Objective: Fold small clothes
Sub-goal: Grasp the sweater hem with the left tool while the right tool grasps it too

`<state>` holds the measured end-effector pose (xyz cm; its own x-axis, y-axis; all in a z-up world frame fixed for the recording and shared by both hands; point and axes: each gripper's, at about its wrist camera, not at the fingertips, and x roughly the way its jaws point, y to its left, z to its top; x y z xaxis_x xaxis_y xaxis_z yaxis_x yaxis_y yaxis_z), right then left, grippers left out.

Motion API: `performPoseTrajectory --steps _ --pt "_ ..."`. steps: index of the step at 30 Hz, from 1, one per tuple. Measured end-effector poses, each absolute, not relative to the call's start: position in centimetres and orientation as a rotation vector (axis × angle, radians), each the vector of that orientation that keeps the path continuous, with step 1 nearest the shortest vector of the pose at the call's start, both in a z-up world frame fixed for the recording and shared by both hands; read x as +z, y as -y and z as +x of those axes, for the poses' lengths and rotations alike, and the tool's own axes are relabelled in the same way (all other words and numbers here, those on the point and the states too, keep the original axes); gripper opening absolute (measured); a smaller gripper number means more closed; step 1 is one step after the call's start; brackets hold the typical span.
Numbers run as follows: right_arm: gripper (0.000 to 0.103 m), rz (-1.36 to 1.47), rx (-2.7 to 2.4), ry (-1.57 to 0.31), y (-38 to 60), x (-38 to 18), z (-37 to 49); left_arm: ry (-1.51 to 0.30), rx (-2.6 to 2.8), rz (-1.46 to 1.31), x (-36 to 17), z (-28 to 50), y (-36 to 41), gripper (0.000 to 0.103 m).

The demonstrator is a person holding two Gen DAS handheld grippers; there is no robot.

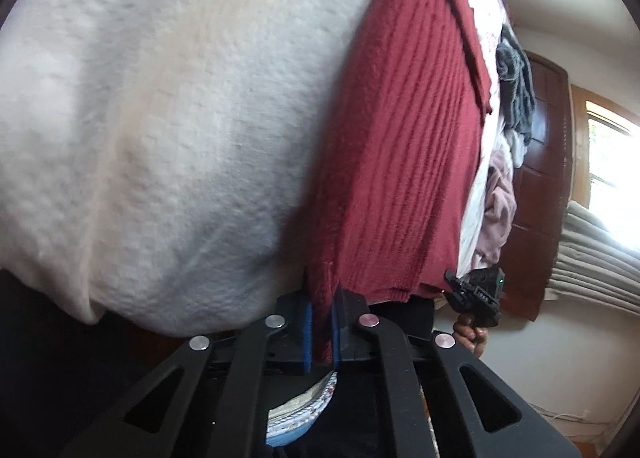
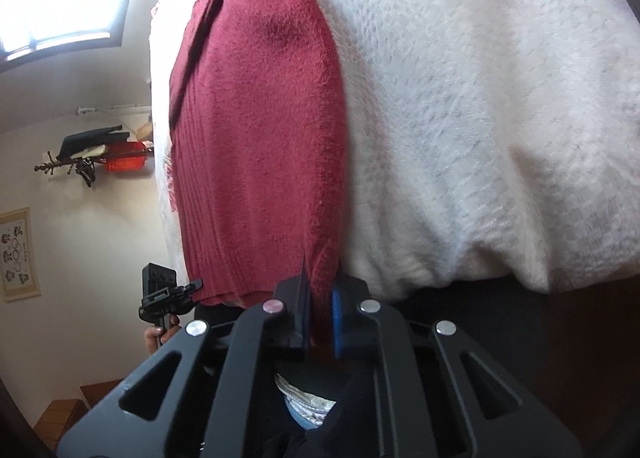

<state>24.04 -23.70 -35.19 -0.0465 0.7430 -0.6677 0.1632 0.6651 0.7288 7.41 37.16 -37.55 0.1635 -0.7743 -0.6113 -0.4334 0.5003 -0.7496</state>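
No lettering, label, brand mark or number can be read in either wrist view. A framed wall hanging [image 2: 15, 254] at the far left of the right wrist view bears dark floral shapes and ring-like motifs, but any characters on it are too small and blurred to make out. The other gripper's body, seen at the right of the left wrist view, carries faint pale marks that cannot be told as letters.
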Motion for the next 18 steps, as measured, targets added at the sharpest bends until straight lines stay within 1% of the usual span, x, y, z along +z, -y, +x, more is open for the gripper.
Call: performPoseTrajectory --steps 3,11,18 --pt "0.005 0.787 0.553 -1.556 23.9 -34.1 24.0 -1.395 -0.338 -1.16 -36.3 6.9 -37.9 0.006" --pt "0.005 0.845 0.625 -1.459 23.5 -30.1 24.5 -1.279 -0.377 -1.218 -32.8 6.7 -38.6 0.005" --pt "0.005 0.884 0.662 -1.392 23.2 -27.1 26.5 -1.186 -0.423 -1.243 -28.6 8.6 -39.0 0.005"
